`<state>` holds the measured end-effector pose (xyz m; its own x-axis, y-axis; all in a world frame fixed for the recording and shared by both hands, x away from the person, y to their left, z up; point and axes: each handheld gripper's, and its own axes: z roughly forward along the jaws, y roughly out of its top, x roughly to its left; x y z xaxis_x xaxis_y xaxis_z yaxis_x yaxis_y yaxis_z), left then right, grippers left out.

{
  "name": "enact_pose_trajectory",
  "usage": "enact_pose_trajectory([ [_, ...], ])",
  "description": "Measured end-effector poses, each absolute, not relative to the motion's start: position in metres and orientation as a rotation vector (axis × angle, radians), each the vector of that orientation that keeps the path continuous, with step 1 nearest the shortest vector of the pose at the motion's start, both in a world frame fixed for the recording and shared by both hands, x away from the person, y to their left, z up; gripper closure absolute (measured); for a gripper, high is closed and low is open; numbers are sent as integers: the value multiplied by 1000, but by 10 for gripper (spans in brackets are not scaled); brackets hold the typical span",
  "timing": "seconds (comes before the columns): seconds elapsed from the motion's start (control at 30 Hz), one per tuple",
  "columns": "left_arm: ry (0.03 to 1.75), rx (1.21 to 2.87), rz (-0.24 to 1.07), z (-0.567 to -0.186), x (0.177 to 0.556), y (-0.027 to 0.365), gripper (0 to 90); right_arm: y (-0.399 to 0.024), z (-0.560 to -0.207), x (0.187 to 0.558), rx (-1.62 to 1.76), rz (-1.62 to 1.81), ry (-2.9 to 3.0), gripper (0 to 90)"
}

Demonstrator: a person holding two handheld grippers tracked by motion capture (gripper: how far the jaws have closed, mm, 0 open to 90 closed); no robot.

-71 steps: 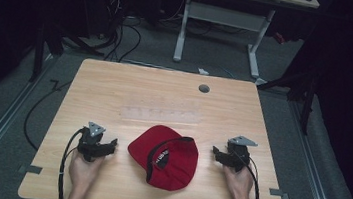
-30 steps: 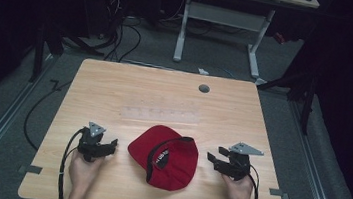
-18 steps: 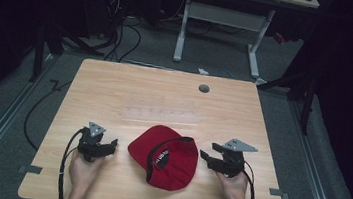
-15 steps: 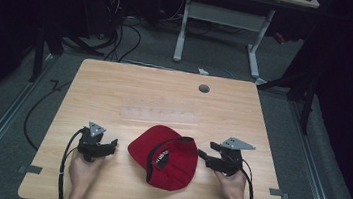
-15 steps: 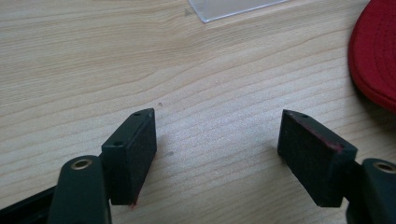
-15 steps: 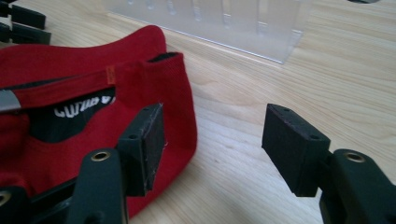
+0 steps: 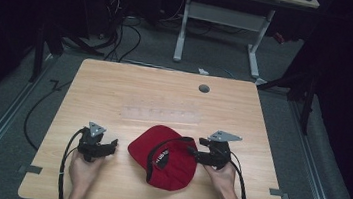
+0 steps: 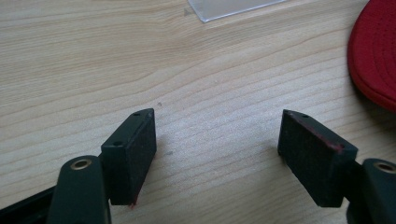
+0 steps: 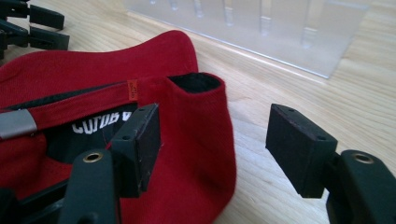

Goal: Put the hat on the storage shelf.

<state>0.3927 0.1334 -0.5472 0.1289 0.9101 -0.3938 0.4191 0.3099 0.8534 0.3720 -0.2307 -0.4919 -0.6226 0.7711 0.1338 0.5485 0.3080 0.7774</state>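
A red cap lies upside down near the table's front edge, its black lining and back strap facing up. My right gripper is at the cap's right side. In the right gripper view its jaws have just been opening and stand wide. One pad is over the cap's inside and the other is over bare wood, so the rear rim sits between them without being pressed. My left gripper rests open on the table left of the cap, with only wood between its jaws. The cap's brim lies to its right.
A clear plastic rack lies flat on the wooden table just beyond the cap, close ahead in the right gripper view. A round cable hole sits near the far edge. Desk legs and cables stand on the floor beyond.
My right gripper has slid left to the cap, so that its jaws now straddle the cap's rim, and they stand wider. The left gripper and the cap have not moved.
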Motion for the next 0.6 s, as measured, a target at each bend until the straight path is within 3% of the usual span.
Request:
enact_pose_trajectory([
  [0.6, 1477, 1288, 560, -547, 393, 133, 281, -206, -501, 394, 1208, 1199, 2386, 365],
])
